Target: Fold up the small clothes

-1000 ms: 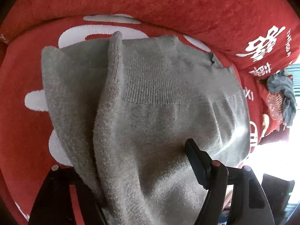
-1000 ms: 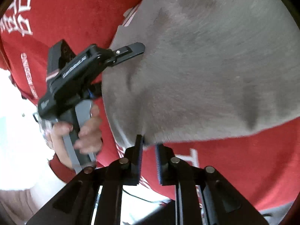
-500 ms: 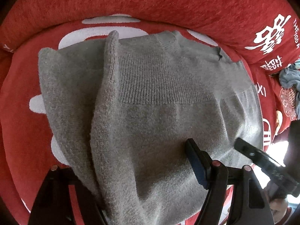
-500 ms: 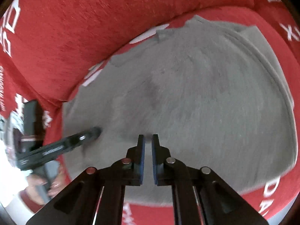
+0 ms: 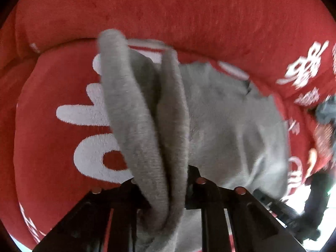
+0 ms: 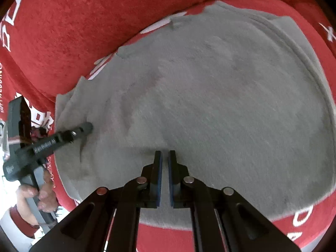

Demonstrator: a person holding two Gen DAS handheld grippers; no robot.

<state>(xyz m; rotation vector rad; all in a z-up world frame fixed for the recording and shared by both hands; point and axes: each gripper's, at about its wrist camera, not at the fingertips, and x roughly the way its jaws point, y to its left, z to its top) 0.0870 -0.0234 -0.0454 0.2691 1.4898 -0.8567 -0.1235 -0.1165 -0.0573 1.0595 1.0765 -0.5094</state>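
Two layers of the grey knit garment now stand bunched between your left gripper, whose jaws have come together on that fold; half a second ago they stood wide around it. The fold has risen off the red sofa cushion at its left side, and more white lettering shows beneath. The rest of the garment still lies spread on the seat, up against the back cushion. On the right, your right gripper hovers over the near edge of the cloth, jaws at a narrow gap with nothing between them, as before. I judge the left grip set, so you can carry the fold across.
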